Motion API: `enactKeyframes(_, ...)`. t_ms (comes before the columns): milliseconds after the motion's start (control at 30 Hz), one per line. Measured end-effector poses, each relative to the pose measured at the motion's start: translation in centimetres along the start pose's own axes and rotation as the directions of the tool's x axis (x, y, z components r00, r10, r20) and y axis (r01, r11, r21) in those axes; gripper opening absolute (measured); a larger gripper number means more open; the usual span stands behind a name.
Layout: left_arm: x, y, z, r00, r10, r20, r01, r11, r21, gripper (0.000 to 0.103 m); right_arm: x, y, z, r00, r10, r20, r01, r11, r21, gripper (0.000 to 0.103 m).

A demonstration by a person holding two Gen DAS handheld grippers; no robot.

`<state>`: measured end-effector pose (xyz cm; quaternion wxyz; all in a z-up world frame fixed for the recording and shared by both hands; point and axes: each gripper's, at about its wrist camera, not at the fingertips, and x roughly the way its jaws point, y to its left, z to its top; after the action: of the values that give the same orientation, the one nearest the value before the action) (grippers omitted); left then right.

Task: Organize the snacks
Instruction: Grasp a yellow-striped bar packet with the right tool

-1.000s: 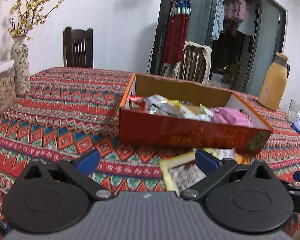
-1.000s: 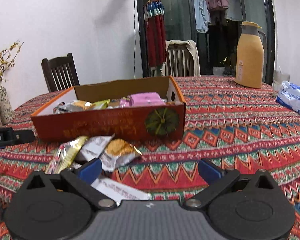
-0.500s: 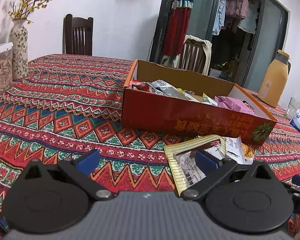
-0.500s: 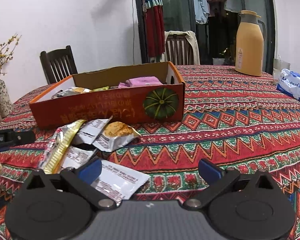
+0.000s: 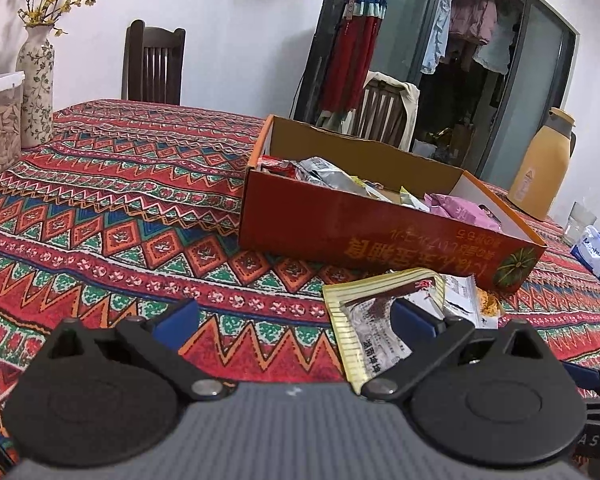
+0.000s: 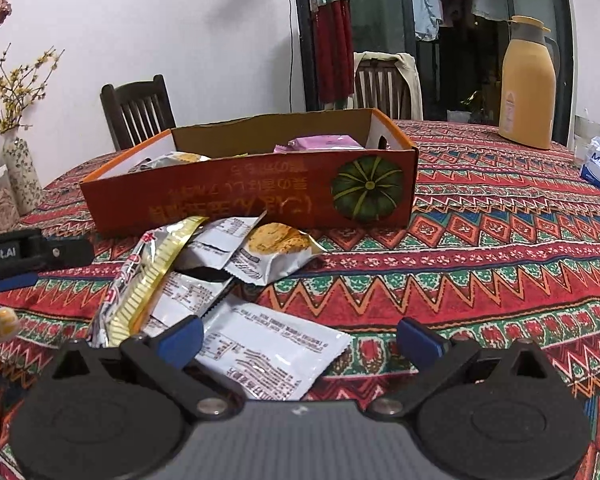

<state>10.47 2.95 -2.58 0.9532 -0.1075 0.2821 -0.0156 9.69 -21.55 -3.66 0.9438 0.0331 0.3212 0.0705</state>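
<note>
Loose foil snack packets (image 6: pixel 220 264) lie heaped on the patterned red tablecloth (image 6: pixel 480 248), just in front of the open orange cardboard box (image 6: pixel 260 196), which already holds several packets. The right gripper (image 6: pixel 300 338) hovers over the nearest white sachet (image 6: pixel 268 350), jaws spread and empty. The left gripper (image 5: pixel 294 320) is likewise wide open, beside the gold-edged packet (image 5: pixel 380 320). Risk: slick, overlapping foil may slip from the pads, or two packets lift together.
</note>
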Motion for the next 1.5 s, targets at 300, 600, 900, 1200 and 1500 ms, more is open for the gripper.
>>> enactKeyframes(300,0.0,0.3,0.0,1.000,-0.010,-0.002,0.010,1.000,-0.016,0.103,0.0,-0.2,-0.1,1.000,-0.012,0.000,0.012,1.000,-0.015,0.103)
enactKeyframes(600,-0.1,0.4,-0.1,1.000,-0.015,-0.003,0.015,1.000,-0.024,0.103,-0.1,-1.4,-0.4,0.998,-0.056,-0.004,0.056,0.998,-0.009,0.101)
enactKeyframes(900,0.0,0.3,-0.1,1.000,-0.009,-0.005,0.008,1.000,-0.028,0.103,-0.2,-1.6,-0.4,0.997,-0.082,-0.002,0.082,0.997,-0.008,0.098)
enactKeyframes(1200,0.0,0.5,-0.1,1.000,-0.015,-0.004,0.015,0.999,-0.032,0.103,0.1,-1.4,-0.1,0.997,-0.080,0.002,0.080,0.997,-0.022,0.094)
enactKeyframes(1500,-0.1,0.4,-0.1,1.000,-0.020,-0.002,0.020,0.999,-0.034,0.103,0.9,-0.9,0.5,0.998,-0.065,-0.025,0.063,0.996,-0.068,0.094)
